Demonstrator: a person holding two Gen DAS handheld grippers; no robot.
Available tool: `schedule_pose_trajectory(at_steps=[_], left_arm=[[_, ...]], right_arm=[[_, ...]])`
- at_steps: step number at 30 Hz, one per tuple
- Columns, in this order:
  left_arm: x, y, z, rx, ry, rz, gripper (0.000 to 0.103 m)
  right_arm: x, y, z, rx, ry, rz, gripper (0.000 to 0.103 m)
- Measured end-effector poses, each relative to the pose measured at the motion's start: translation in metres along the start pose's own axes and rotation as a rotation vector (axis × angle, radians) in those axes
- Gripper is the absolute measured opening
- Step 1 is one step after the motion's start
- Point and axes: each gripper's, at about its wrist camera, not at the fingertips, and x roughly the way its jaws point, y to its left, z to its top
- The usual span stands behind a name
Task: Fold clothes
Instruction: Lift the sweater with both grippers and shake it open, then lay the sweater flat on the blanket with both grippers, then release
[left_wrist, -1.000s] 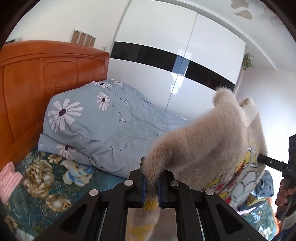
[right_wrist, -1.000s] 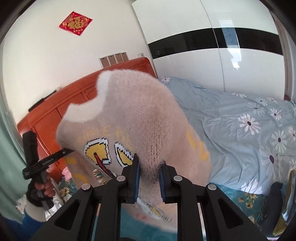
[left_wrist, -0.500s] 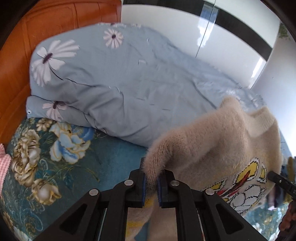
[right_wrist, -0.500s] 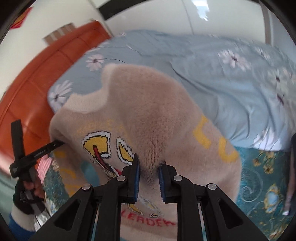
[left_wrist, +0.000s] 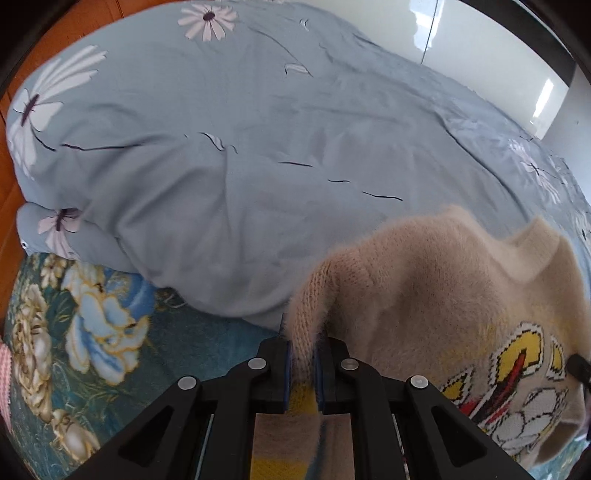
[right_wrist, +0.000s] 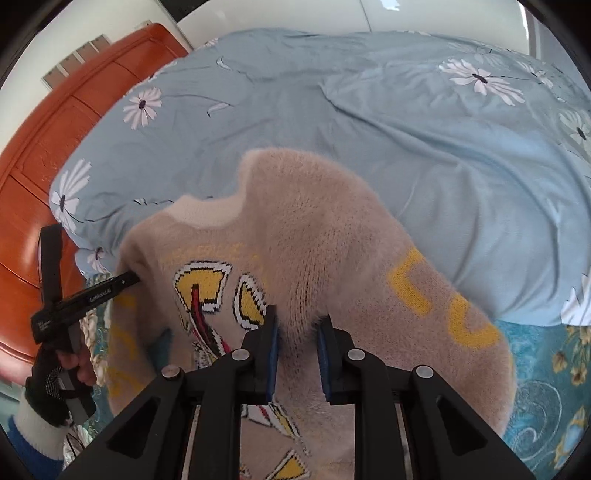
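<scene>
Left wrist view: the left claw is clamped on a pinch of the fuzzy beige sweater, pointing steeply down at the bed. The blue daisy duvet bulks just beyond the sweater; nearer than the duvet, a strip of teal floral sheet lies open, and the orange headboard edges the duvet's far left

Right wrist view: the right claw grips a thicker bunch of sweater, which hangs before the duvet. A gloved hand holds the left claw at the sweater's left edge
</scene>
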Motion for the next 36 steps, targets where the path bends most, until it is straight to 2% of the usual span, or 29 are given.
schedule_pose_trajectory(at_steps=[4,6,8,10,12,13,16,19,22,25,31,36], left_arm=[[0.01,-0.004,0.007,-0.007,0.035,-0.016,0.013],[0.006,0.001,0.005,-0.039,0.047,-0.063,0.016],[-0.003,0.008,0.0,-0.071,0.056,-0.096,0.027],[-0.02,0.019,-0.012,-0.111,0.033,-0.13,0.047],[-0.041,0.031,-0.03,-0.144,-0.008,-0.134,0.056],[-0.048,0.038,-0.043,-0.165,-0.015,-0.126,0.059],[-0.07,0.057,-0.081,-0.229,-0.038,-0.102,0.061],[-0.078,0.073,-0.125,-0.311,-0.004,-0.102,0.061],[-0.08,0.085,-0.163,-0.395,0.034,-0.1,0.061],[-0.084,0.093,-0.191,-0.465,0.063,-0.112,0.061],[-0.096,0.096,-0.219,-0.519,0.069,-0.119,0.061],[-0.094,0.102,-0.215,-0.498,0.079,-0.117,0.061]], right_arm=[[0.008,-0.002,0.003,-0.009,0.02,-0.018,0.022],[0.001,-0.002,0.002,-0.022,0.014,-0.008,0.025],[-0.009,-0.003,0.0,-0.04,-0.003,0.007,0.037],[-0.033,-0.007,-0.006,-0.051,-0.043,0.037,0.043],[-0.057,-0.018,-0.014,-0.039,-0.092,0.037,0.048],[-0.069,-0.031,-0.022,-0.016,-0.108,0.008,0.052],[-0.09,-0.08,-0.055,0.101,-0.105,-0.087,0.052],[-0.093,-0.124,-0.093,0.281,-0.064,-0.081,0.052],[-0.096,-0.157,-0.127,0.475,-0.069,-0.014,0.052],[-0.082,-0.177,-0.147,0.632,-0.057,0.039,0.052],[-0.044,-0.173,-0.141,0.707,-0.025,0.098,0.052],[-0.026,-0.166,-0.133,0.747,0.0,0.11,0.051]])
